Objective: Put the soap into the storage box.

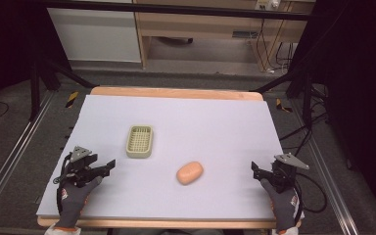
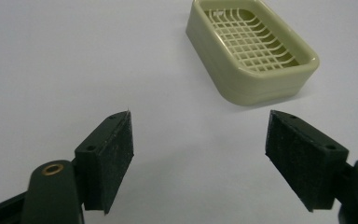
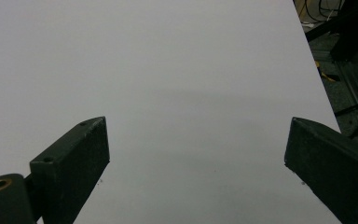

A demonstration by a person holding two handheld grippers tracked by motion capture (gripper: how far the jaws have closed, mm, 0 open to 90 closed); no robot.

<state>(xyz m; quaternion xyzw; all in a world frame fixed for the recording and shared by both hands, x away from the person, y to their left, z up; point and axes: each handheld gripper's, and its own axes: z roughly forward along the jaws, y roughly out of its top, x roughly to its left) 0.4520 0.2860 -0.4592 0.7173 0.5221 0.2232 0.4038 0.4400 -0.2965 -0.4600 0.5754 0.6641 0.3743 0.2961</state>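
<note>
High view first: I'm looking down on a white sheet-covered table [image 1: 176,117] with a pale wooden edge, and I'm counting two things on it. One is a soap dish [image 1: 139,141], pale green plastic, rectangular with rounded corners and a grid insert; the other is a soap bar [image 1: 190,172], smooth, peach-coloured, oval, lying near the dish toward my side and well apart from both grippers. I'm holding the left gripper [image 1: 108,165] near the table's left edge, jaws apart, nothing between them; in the left gripper view its two matte, grainy black pads are framing bare sheet with the dish just beyond. I'm keeping the right gripper [image 1: 256,170] low at the right edge, jaws spread wide over plain sheet, gripping nothing.
</note>
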